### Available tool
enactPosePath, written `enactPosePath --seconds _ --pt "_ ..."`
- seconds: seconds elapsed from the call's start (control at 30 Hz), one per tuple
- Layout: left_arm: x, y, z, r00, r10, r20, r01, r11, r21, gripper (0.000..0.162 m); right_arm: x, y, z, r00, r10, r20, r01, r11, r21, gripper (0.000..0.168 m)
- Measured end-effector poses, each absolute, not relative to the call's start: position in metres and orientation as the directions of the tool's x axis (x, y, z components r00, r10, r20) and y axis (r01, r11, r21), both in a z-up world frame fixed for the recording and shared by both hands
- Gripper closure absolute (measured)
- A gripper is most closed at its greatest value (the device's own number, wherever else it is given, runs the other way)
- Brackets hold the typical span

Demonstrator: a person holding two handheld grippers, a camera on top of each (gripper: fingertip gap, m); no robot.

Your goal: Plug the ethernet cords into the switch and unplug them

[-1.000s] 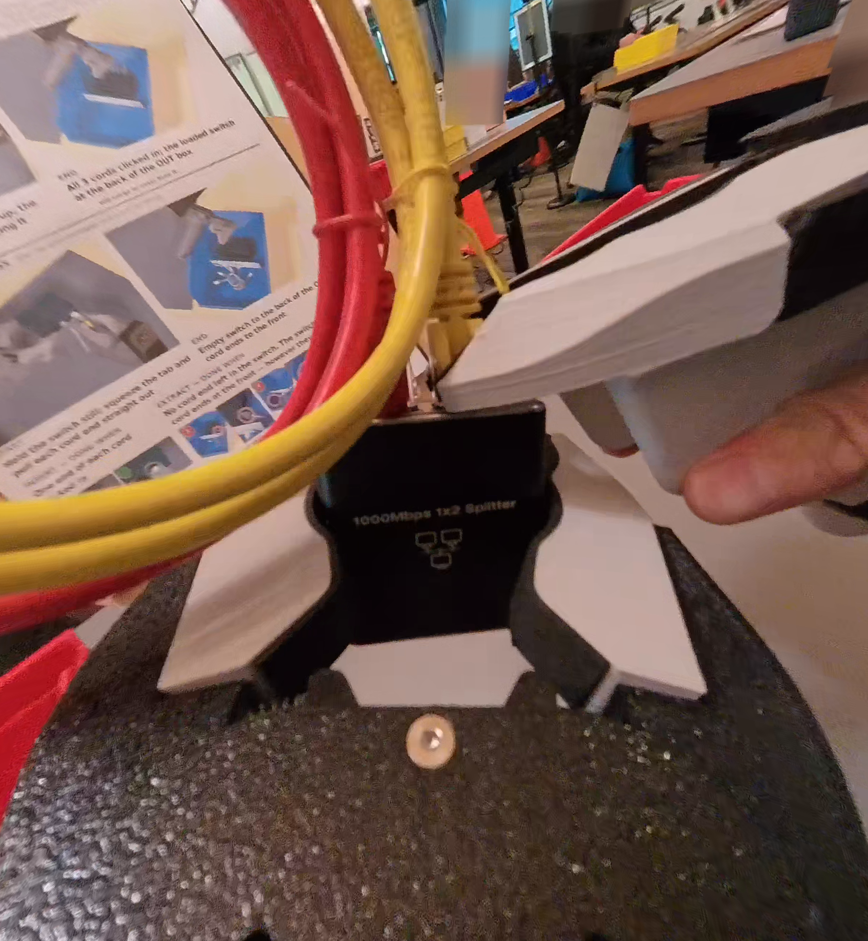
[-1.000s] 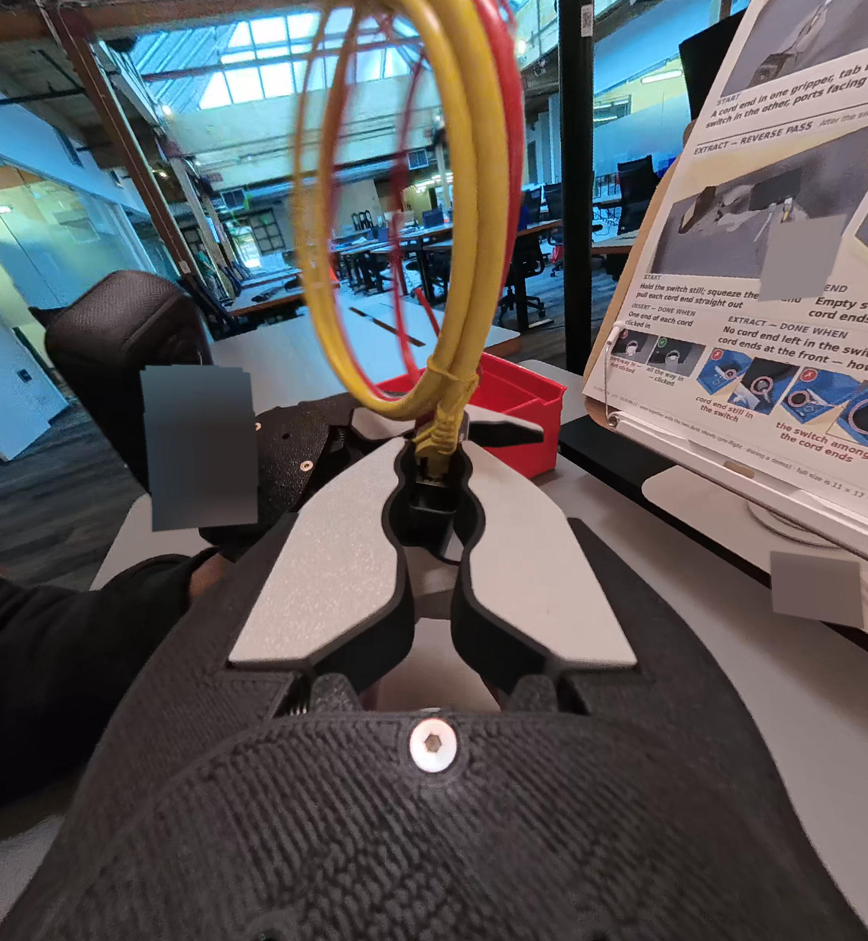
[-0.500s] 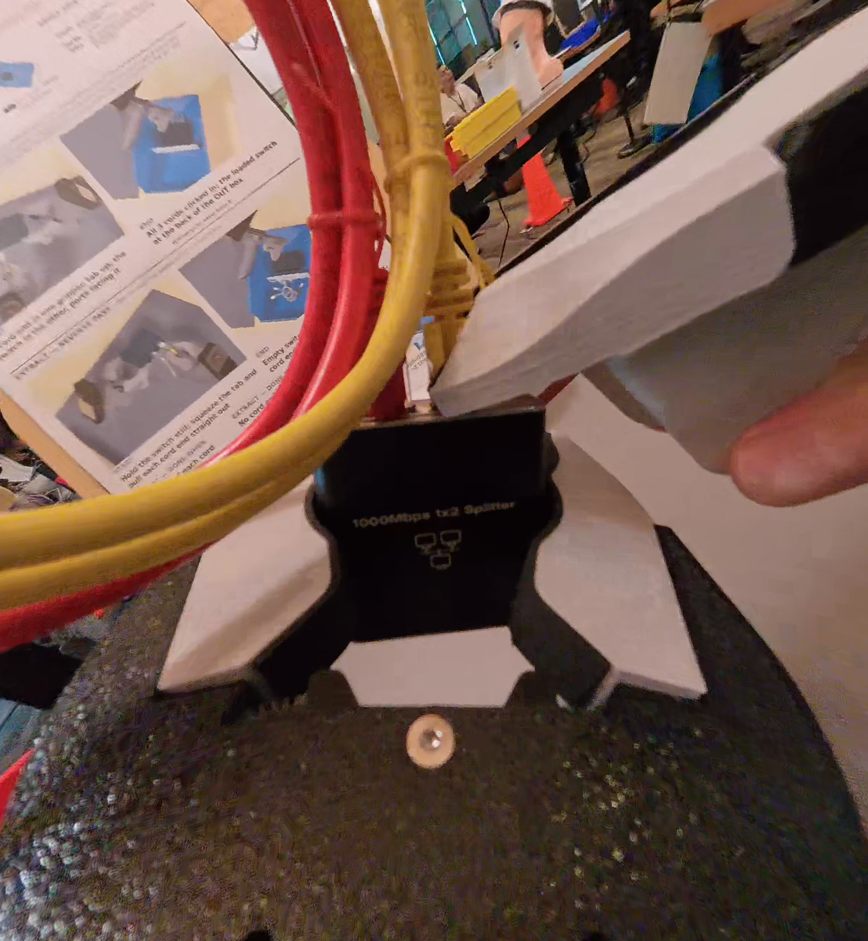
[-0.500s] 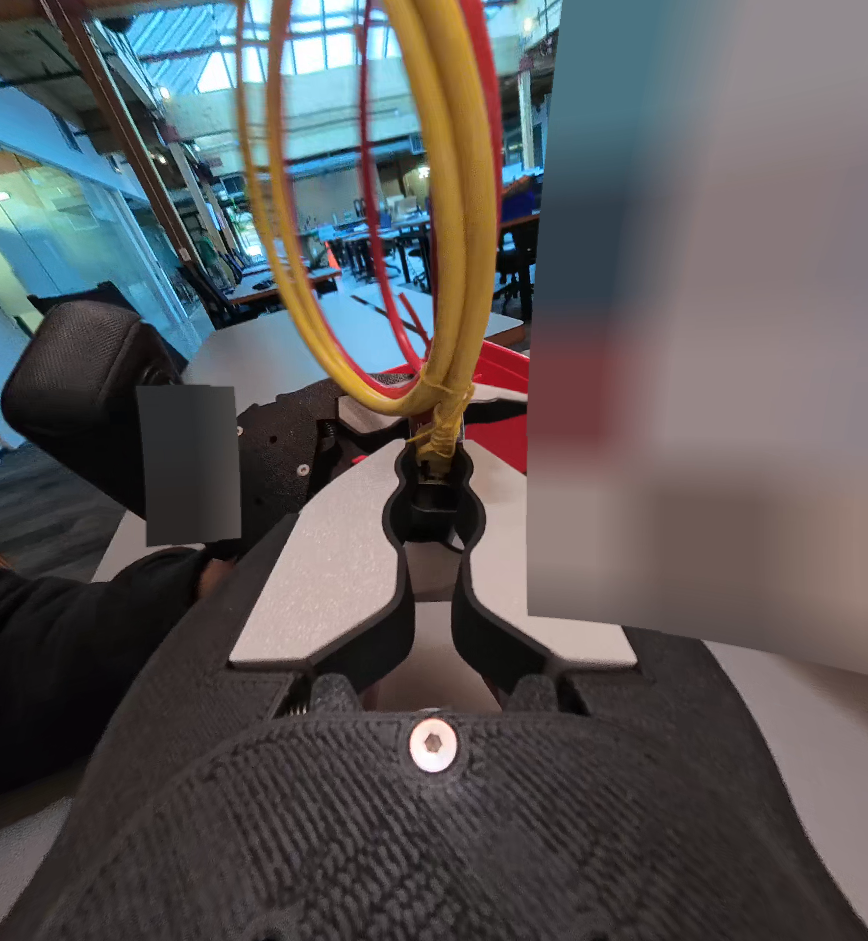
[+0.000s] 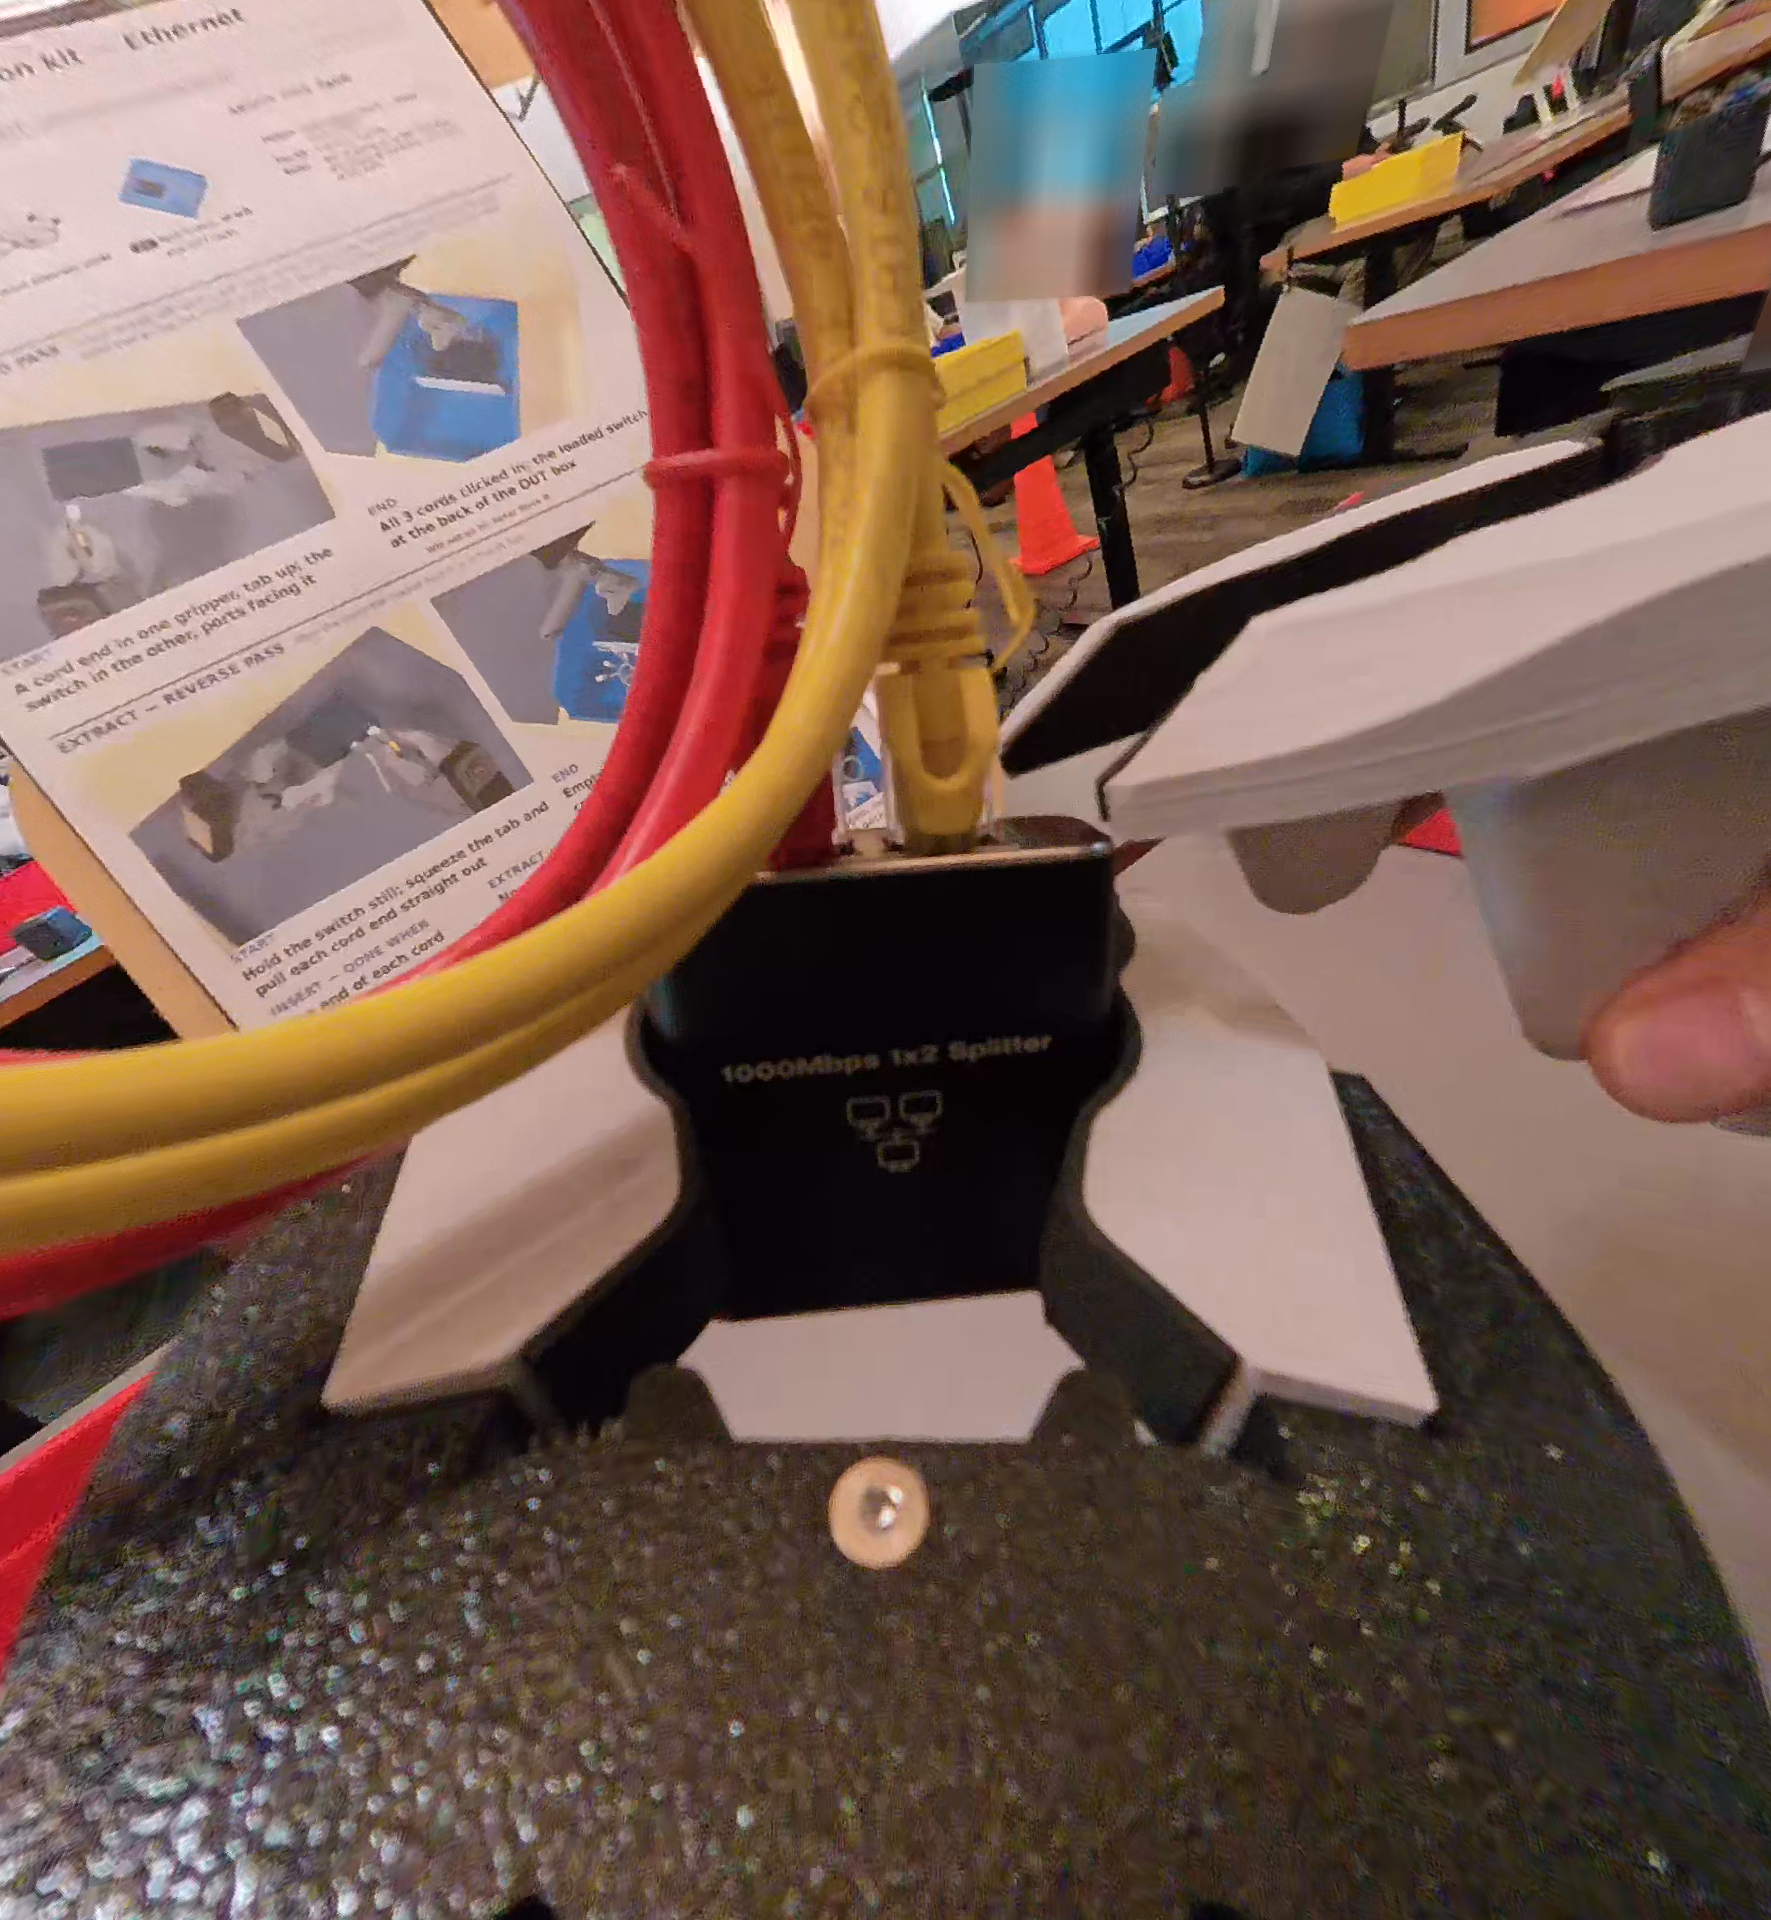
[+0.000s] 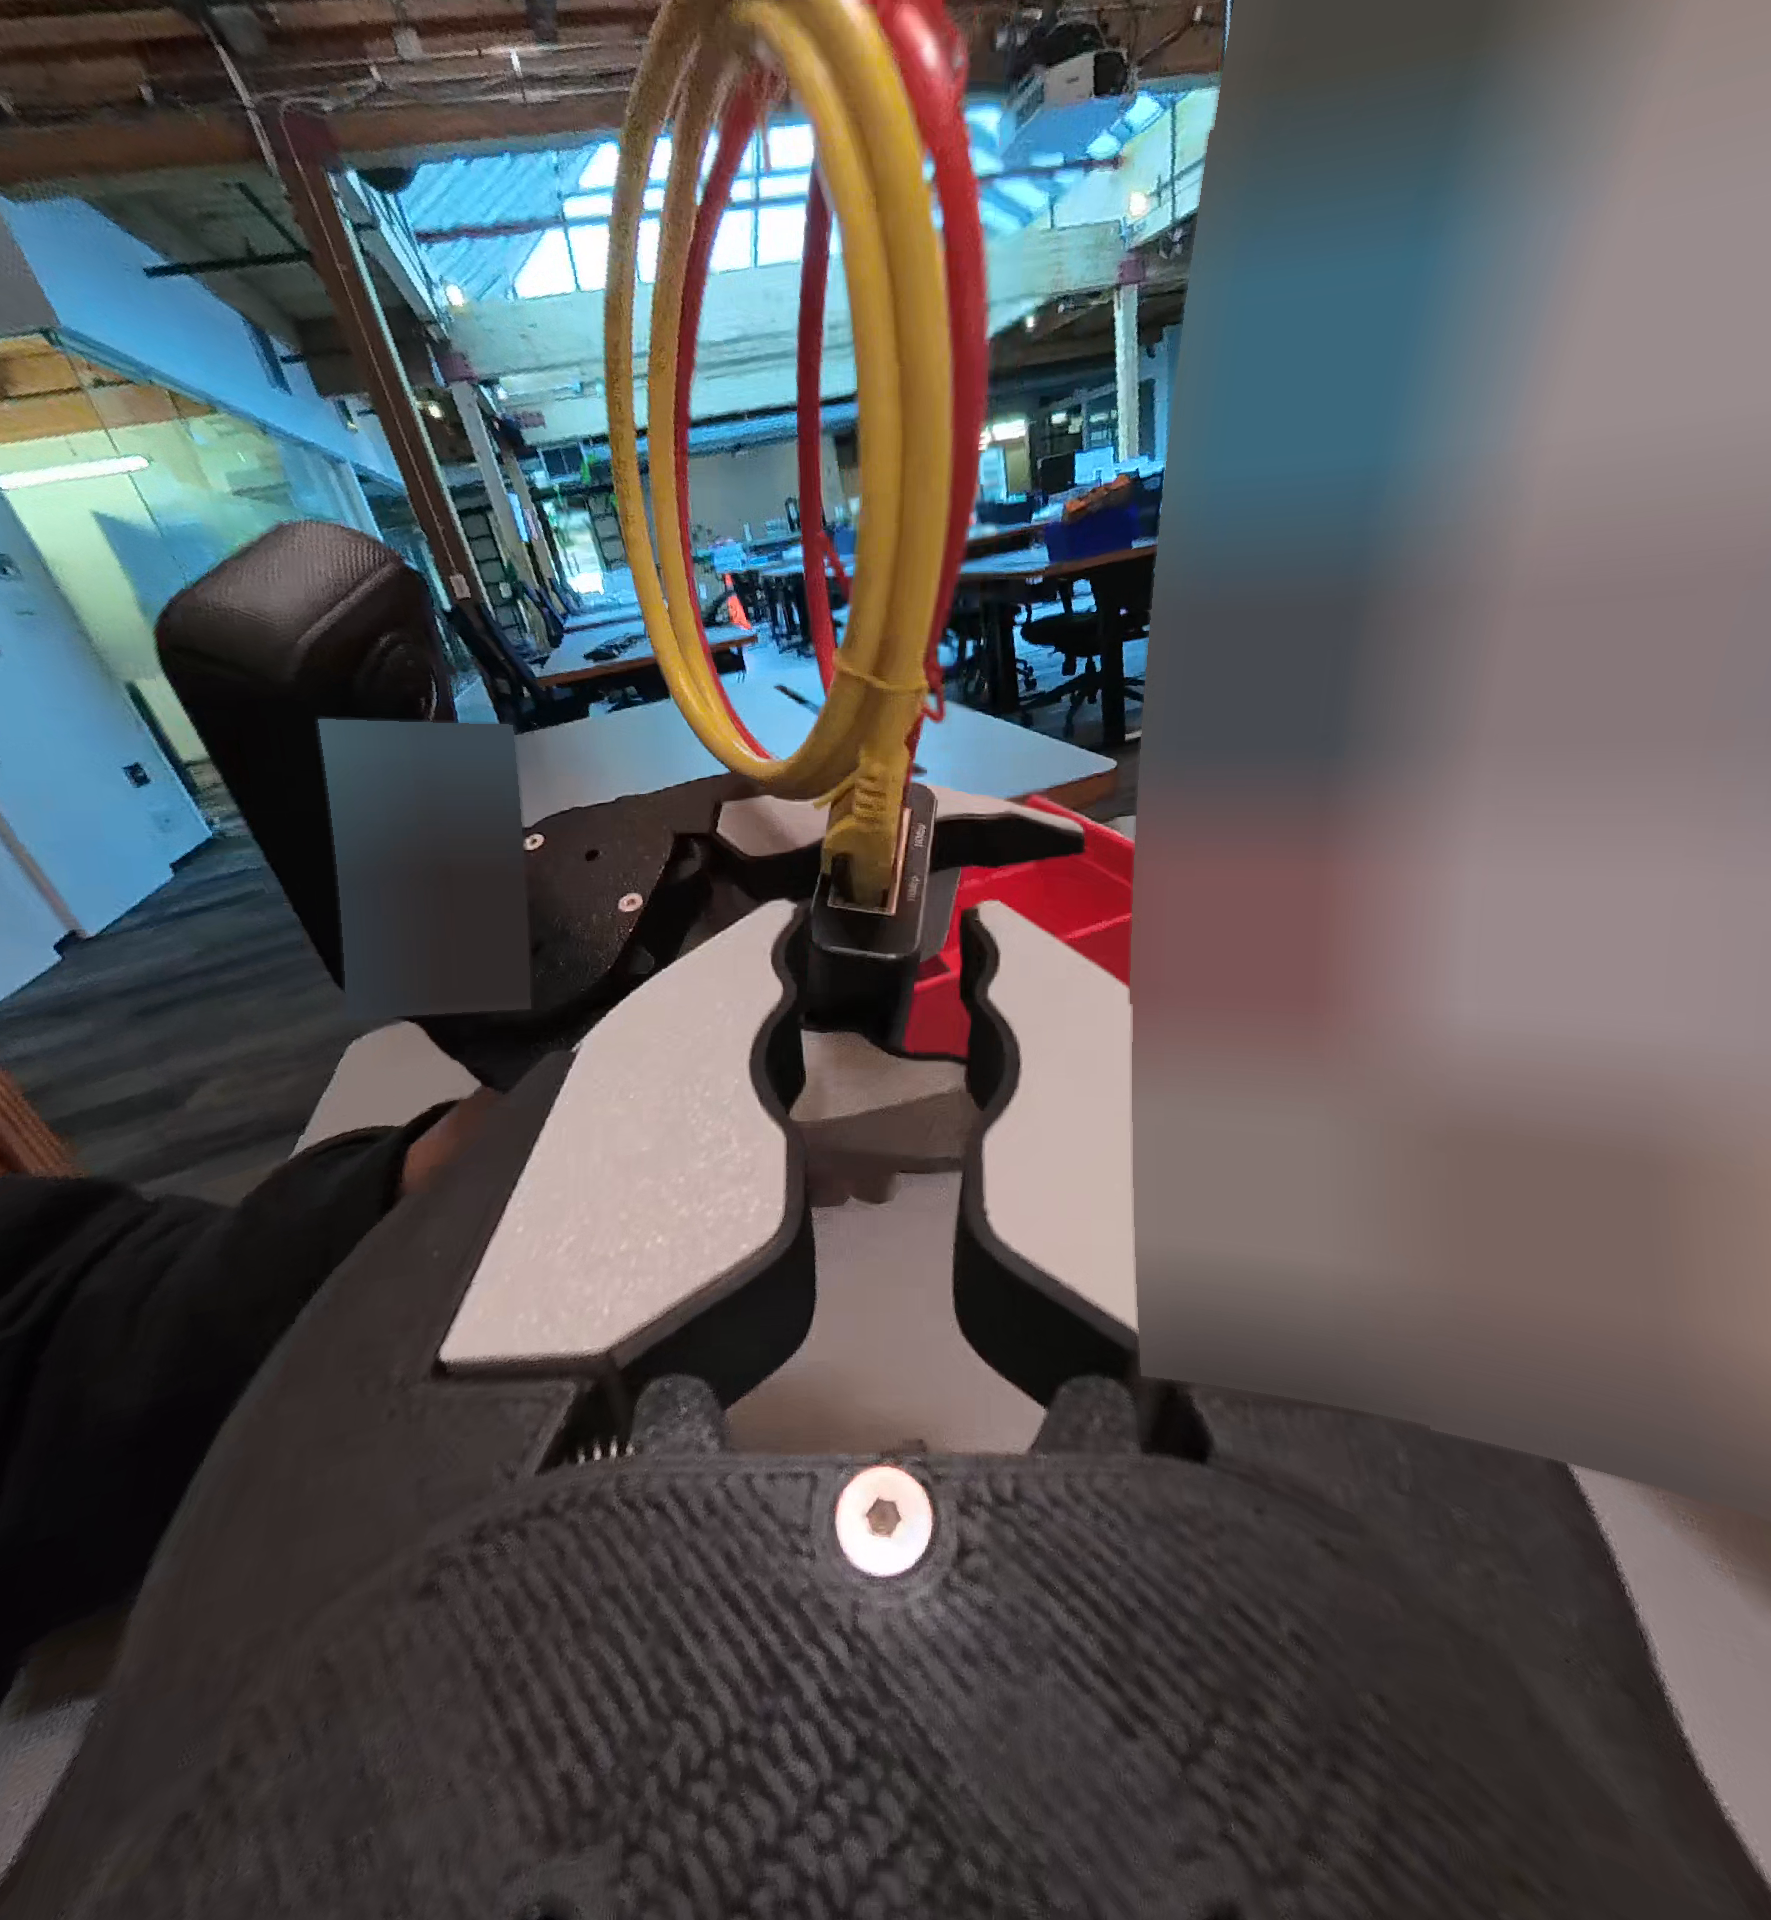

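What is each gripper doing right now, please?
Left gripper: shut on the black switch, with the yellow cord plugged in.
Right gripper: open, fingers on either side of the switch's end, holding nothing.

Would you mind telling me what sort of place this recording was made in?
Probably an open-plan workshop or lab office: rows of long desks with office chairs, an exposed beam ceiling with skylights, and an orange traffic cone.
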State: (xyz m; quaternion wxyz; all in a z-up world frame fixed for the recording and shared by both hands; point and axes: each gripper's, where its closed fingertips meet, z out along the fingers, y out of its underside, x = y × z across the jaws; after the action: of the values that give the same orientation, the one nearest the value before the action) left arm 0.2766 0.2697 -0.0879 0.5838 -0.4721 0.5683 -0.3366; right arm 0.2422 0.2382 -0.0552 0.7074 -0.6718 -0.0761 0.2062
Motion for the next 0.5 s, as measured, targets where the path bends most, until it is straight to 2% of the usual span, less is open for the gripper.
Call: enactPosePath --seconds 0.13,0.3,0.37,0.5 --pt "0.272 0.271 -0.079 0.136 -0.930 -0.342 -0.107 0.329 -0.938 0.085 0.241 0.235 -0.039 0.904 0.382 -0.193 -0.241 0.080 -0.967 0.136" --pt "0.273 0.266 -0.078 0.134 -0.925 -0.355 -0.104 0.343 -0.934 0.085 0.239 0.241 -0.042 0.917 0.349 -0.194 -0.229 0.063 -0.971 0.130" --pt "0.274 0.265 -0.079 0.136 -0.921 -0.366 -0.106 0.354 -0.929 0.085 0.236 0.241 -0.042 0.918 0.353 -0.182 -0.216 0.060 -0.974 0.134" --pt "0.274 0.263 -0.076 0.145 -0.915 -0.376 -0.096 0.365 -0.926 0.085 0.229 0.240 -0.039 0.911 0.379 -0.165 -0.208 0.074 -0.975 0.154"
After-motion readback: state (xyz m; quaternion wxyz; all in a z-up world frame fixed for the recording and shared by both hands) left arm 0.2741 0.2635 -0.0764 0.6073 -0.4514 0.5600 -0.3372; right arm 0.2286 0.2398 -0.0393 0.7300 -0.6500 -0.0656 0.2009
